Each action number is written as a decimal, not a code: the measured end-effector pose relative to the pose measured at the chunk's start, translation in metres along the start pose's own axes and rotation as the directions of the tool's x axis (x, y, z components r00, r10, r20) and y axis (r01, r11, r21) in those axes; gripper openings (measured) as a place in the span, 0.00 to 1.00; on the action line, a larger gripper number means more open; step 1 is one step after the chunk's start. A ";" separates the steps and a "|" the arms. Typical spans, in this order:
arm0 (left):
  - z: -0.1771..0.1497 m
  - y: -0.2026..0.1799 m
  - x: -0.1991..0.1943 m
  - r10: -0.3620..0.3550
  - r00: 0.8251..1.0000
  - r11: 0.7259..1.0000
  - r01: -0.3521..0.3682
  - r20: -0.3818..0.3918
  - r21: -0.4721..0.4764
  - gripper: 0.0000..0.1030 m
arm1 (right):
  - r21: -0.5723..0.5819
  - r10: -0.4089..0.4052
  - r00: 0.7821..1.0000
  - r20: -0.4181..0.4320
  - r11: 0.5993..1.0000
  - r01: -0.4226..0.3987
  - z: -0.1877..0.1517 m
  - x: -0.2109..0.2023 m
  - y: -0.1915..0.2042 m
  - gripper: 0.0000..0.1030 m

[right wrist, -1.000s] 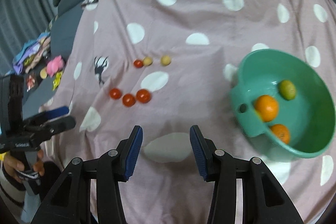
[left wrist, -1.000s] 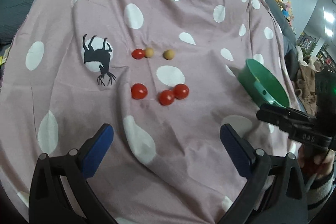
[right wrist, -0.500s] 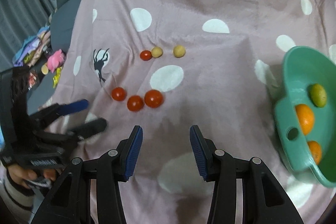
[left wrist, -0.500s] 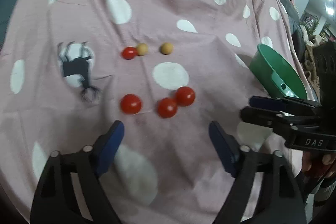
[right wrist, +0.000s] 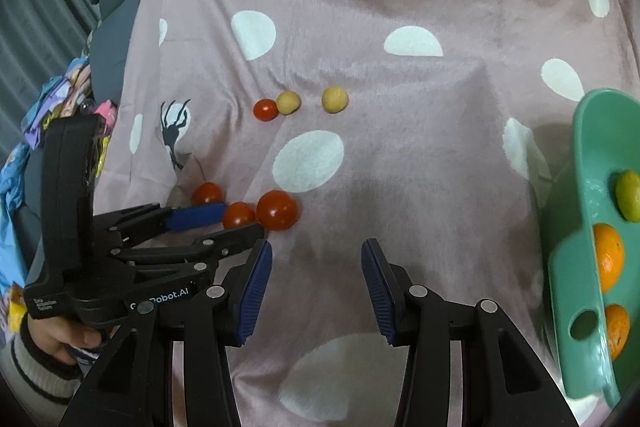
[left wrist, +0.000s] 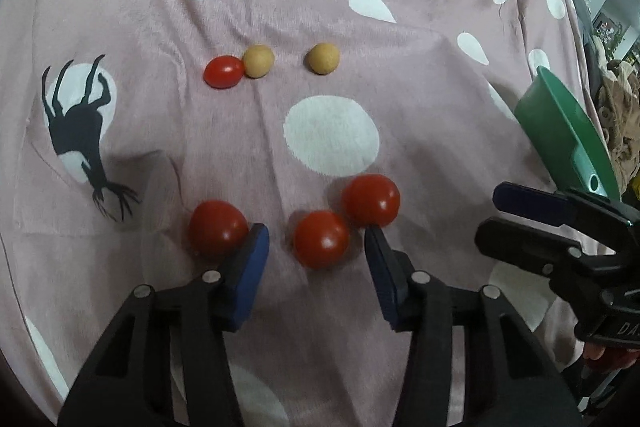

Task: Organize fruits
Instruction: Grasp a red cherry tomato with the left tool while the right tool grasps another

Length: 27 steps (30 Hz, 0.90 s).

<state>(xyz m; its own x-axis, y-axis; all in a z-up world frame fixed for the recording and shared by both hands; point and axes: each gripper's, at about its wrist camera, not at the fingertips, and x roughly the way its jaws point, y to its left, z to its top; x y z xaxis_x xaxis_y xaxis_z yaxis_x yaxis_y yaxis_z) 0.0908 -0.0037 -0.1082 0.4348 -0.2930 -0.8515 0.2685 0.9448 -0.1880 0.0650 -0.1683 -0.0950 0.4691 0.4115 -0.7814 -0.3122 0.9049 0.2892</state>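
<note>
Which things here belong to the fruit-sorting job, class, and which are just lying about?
Part of the job:
- three round red tomatoes
- small oval red tomato
- two round tan fruits
- green plastic bowl holding two oranges and a green lime
- left gripper, jaws closing around a tomato

Just lying about:
- pink spotted blanket
- colourful clutter beside it

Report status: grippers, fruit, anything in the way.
Left gripper closing around middle tomato, not gripping yet. Right gripper open, empty. Neighbour tomatoes crowd both pads.
</note>
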 end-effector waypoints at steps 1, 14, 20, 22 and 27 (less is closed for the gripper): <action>0.000 -0.001 0.000 0.023 1.000 1.000 -0.023 0.009 0.014 0.38 | -0.003 0.002 1.000 -0.003 1.000 -0.002 0.001 0.002 0.001 0.46; -0.009 0.020 -0.026 0.011 0.996 0.999 -0.008 0.088 -0.036 0.26 | -0.117 -0.007 0.997 -0.083 0.993 -0.003 0.019 0.040 0.023 0.46; -0.017 0.028 -0.040 0.006 0.994 0.998 0.001 0.111 -0.062 0.26 | -0.201 -0.040 0.992 -0.120 0.979 0.015 0.023 0.061 0.042 0.46; -0.019 0.029 -0.041 0.002 0.994 0.998 0.006 0.113 -0.063 0.26 | -0.211 -0.050 0.990 -0.135 0.977 0.020 0.025 0.068 0.046 0.46; -0.021 0.030 -0.043 -0.005 0.994 0.998 0.012 0.110 -0.064 0.26 | -0.256 -0.099 0.988 -0.116 0.965 0.066 0.025 0.074 0.051 0.31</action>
<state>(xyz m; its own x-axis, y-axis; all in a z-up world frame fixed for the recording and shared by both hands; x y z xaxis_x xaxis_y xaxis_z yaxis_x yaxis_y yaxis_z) 0.0623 0.0400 -0.0878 0.5254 -0.3121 -0.7915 0.2182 0.9486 -0.2291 0.1045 -0.0893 -0.1240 0.3987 0.3050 -0.8649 -0.4812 0.8724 0.0858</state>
